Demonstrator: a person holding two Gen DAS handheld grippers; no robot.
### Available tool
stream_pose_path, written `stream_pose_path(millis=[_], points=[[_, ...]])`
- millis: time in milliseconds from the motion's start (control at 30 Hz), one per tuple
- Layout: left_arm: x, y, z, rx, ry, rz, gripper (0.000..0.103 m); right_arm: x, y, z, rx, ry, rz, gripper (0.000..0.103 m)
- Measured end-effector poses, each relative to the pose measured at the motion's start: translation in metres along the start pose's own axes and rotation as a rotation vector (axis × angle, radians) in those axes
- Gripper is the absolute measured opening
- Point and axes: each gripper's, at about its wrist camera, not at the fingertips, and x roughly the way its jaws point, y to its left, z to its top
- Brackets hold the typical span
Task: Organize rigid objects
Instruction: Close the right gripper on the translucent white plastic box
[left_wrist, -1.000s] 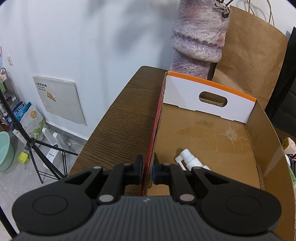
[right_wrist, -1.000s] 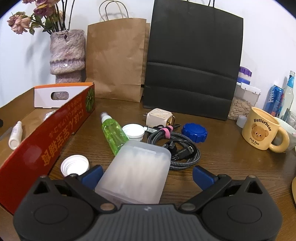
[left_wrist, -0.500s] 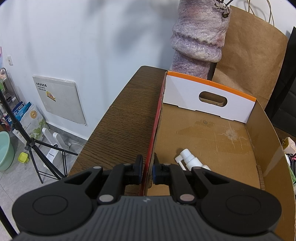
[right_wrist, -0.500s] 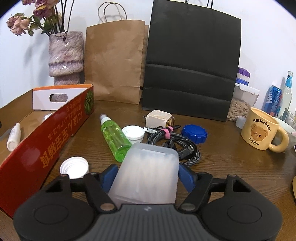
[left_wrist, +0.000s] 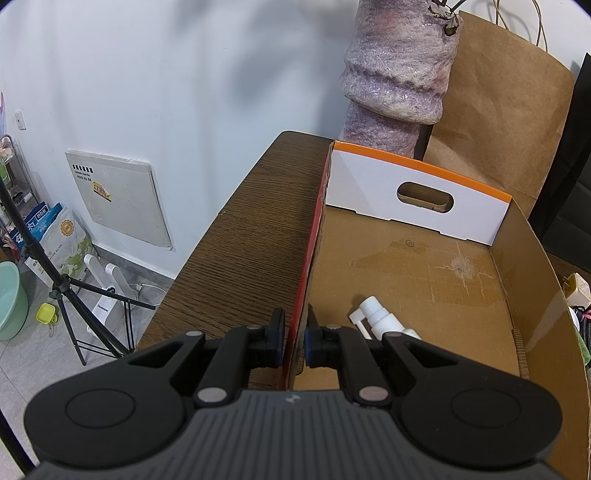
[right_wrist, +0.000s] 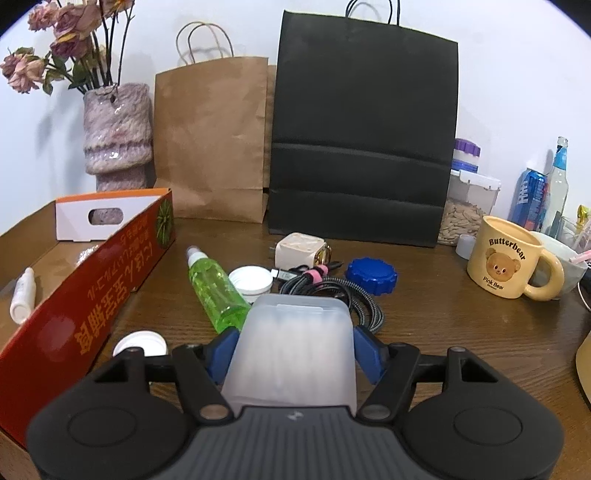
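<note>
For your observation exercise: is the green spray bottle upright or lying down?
Lying down: the green spray bottle rests on its side on the table.

Left gripper (left_wrist: 294, 341): matte black linkage arms, round silver pivot pins, ribbed grey housing, small white logo. Right gripper (right_wrist: 293, 352): same black body, blue pads (right_wrist: 365, 350) fitted on fingertips.

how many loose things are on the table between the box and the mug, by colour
white: 2, a cap and a jar lid
green: 1, a spray bottle
blue: 1, a lid
cream: 1, a charger plug
black: 1, a coiled cable
frosted clear: 1, a case in the right gripper
total: 7
</note>
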Motion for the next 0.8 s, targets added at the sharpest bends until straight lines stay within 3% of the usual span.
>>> stream_pose_path(millis=[800], points=[[0.000, 0.000, 0.000, 0.001, -0.001, 0.003, 0.011, -0.027, -0.002, 0.023, -0.022, -0.151, -0.013, 0.066]])
